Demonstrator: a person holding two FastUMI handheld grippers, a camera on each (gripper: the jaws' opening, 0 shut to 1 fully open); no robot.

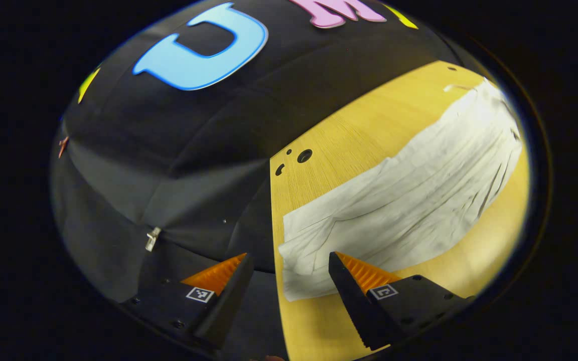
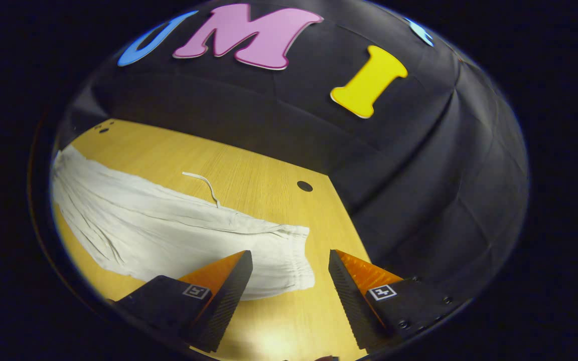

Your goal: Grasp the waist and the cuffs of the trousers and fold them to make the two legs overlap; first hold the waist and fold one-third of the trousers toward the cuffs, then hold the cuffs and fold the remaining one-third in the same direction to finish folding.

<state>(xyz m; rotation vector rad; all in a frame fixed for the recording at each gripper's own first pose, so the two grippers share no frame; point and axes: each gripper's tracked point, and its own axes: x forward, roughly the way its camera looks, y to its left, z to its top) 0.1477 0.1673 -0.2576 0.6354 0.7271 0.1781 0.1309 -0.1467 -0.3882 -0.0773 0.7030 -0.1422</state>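
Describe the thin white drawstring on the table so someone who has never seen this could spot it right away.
Start from the yellow wooden table and find the long, crumpled white trousers lying across it. Near their gathered elastic waist, a thin white drawstring curls out over bare wood toward the black booth wall. It is the one narrow loose strand; everything else white is broad wrinkled cloth.

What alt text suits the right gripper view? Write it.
White trousers lie flat on a wooden table, their gathered waist end nearest the open right gripper, whose jaws hang just above it and touch nothing. A thin drawstring trails onto the wood.
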